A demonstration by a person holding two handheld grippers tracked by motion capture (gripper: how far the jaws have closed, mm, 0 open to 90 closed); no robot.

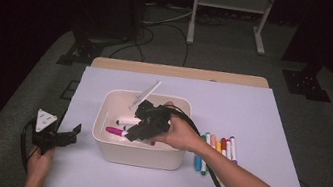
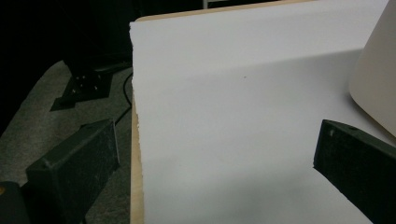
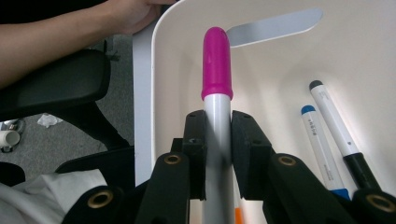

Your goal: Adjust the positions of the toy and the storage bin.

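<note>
My right gripper (image 3: 218, 135) is shut on a white marker with a magenta cap (image 3: 217, 65), the cap sticking out past the jaws. In the high view this gripper (image 1: 130, 134) reaches down into the white bin (image 1: 136, 157), and the magenta marker (image 1: 114, 130) points toward the bin's left wall. Two more white markers lie on the bin floor, one blue-capped (image 3: 317, 144) and one dark-capped (image 3: 332, 123). My left gripper (image 1: 66, 137) rests at the table's left edge, open with nothing in it (image 2: 215, 158).
Several coloured markers (image 1: 216, 149) lie in a row on the white sheet (image 1: 261, 118) just right of the bin. A white pen-like stick (image 1: 146, 95) leans over the bin's back rim. The bin's corner (image 2: 378, 79) stands to the right of the left gripper.
</note>
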